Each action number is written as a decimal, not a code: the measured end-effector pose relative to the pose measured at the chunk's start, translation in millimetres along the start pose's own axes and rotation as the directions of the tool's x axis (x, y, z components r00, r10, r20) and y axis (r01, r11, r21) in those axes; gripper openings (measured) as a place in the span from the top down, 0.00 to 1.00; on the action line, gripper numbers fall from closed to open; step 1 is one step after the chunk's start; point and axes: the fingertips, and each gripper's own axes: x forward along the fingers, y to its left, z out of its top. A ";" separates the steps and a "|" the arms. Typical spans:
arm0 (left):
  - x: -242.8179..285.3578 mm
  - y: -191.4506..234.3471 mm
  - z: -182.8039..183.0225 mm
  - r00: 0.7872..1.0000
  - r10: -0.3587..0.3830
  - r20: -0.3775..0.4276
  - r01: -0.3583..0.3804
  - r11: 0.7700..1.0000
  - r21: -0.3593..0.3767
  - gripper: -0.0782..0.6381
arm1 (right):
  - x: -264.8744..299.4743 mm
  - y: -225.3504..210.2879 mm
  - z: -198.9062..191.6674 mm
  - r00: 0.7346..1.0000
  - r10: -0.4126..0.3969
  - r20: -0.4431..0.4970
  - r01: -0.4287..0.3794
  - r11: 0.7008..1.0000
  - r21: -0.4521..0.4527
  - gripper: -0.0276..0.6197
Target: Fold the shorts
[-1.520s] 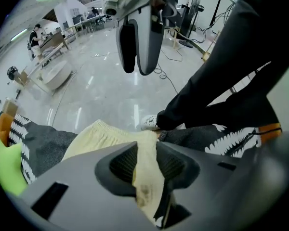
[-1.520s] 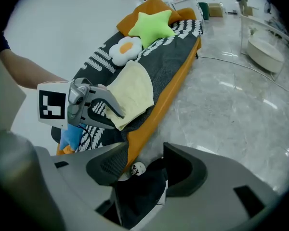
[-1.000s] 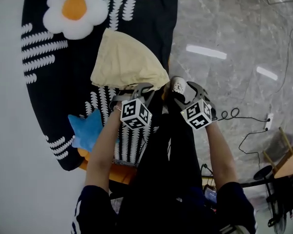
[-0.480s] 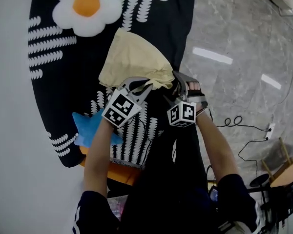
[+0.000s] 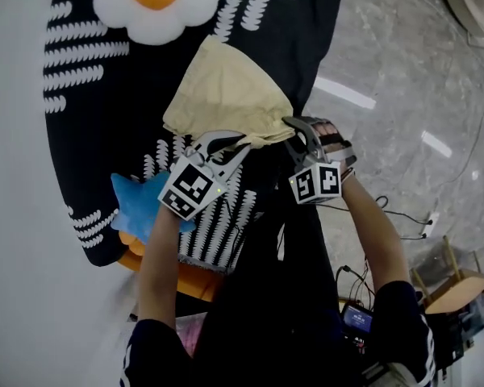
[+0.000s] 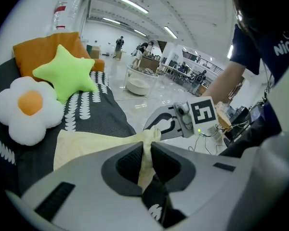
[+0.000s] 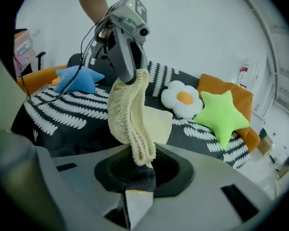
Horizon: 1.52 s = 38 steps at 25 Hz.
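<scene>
My left gripper [image 5: 230, 142] pinches the yellow shorts' [image 5: 226, 95] waistband, and my right gripper [image 5: 298, 129] has just been closing onto it. The shorts trail onto the black blanket [image 5: 89, 95]. The folding seems barely started.

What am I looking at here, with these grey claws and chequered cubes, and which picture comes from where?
There is no robot arm: a person holds a two-jaw gripper in each hand, and the marker cubes are part of those. The head view looks down from a camera on the person's head; each gripper view rides on a gripper and looks along its jaws. On the black bedspread with white leaf print lie a white fried-egg cushion and a blue star cushion. The left gripper is shut on an edge of the pale yellow fabric shorts. The right gripper has just closed its jaws on the ribbed elastic waistband, which sits between them and runs up to the left gripper.
</scene>
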 end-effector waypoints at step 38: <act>-58.0 28.5 -70.9 0.961 0.146 0.236 -0.031 0.902 -0.431 0.82 | 2.4 34.8 67.6 0.671 0.729 -0.135 -0.683 0.679 0.271 0.82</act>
